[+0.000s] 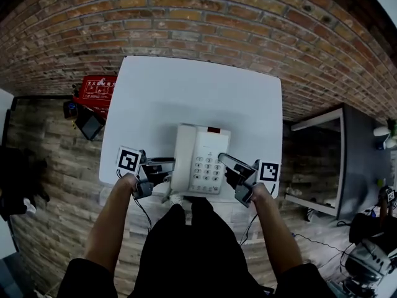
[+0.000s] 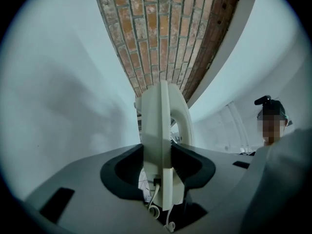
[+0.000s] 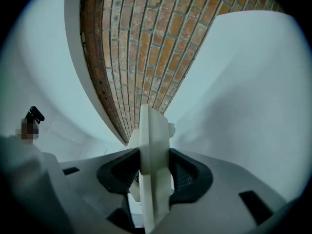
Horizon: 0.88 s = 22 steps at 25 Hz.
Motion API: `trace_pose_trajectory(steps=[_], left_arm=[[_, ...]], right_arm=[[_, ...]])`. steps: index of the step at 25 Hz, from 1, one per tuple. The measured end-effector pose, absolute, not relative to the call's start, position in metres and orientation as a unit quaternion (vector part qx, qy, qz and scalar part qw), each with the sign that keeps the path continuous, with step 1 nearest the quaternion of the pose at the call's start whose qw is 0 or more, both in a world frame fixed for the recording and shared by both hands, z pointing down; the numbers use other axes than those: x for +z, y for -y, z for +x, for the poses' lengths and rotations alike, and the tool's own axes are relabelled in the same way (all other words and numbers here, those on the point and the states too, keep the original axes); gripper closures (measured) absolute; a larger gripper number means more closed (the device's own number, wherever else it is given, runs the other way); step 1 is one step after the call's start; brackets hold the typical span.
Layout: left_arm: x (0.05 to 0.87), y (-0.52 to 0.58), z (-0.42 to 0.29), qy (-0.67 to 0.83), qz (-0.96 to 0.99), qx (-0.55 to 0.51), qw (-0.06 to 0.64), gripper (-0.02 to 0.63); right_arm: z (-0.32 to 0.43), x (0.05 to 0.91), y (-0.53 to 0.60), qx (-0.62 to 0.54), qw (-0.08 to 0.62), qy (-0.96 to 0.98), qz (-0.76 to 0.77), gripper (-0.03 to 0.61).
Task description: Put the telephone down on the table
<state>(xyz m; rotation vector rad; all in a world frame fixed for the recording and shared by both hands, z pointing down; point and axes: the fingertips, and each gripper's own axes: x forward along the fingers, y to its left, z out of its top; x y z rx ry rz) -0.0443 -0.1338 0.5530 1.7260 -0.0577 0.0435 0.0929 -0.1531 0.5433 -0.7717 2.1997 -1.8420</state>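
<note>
A cream desk telephone (image 1: 200,160) with a keypad and its handset on the left lies over the near edge of the white table (image 1: 186,92). My left gripper (image 1: 162,166) is shut on the telephone's left edge, my right gripper (image 1: 231,167) on its right edge. In the left gripper view the telephone (image 2: 161,150) stands edge-on between the dark pads, with its coiled cord hanging below. In the right gripper view the telephone's edge (image 3: 152,169) is likewise clamped between the pads. Whether its base touches the table cannot be told.
A red box (image 1: 96,89) and a dark device (image 1: 89,126) lie on the floor left of the table. A brick wall (image 1: 198,17) runs behind it. A grey unit (image 1: 360,160) and cables stand at the right. Wood-plank floor lies below.
</note>
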Motion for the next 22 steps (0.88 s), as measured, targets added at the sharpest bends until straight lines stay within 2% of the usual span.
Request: trace_pose_trajectory(steps=[22], left_arm=[[0.622,0.185,-0.039,0.079,0.71,0.048,0.698,0.433]], right_arm=[[0.099,0.625,0.208,-0.655,0.073,-0.708,-0.254,0.385]])
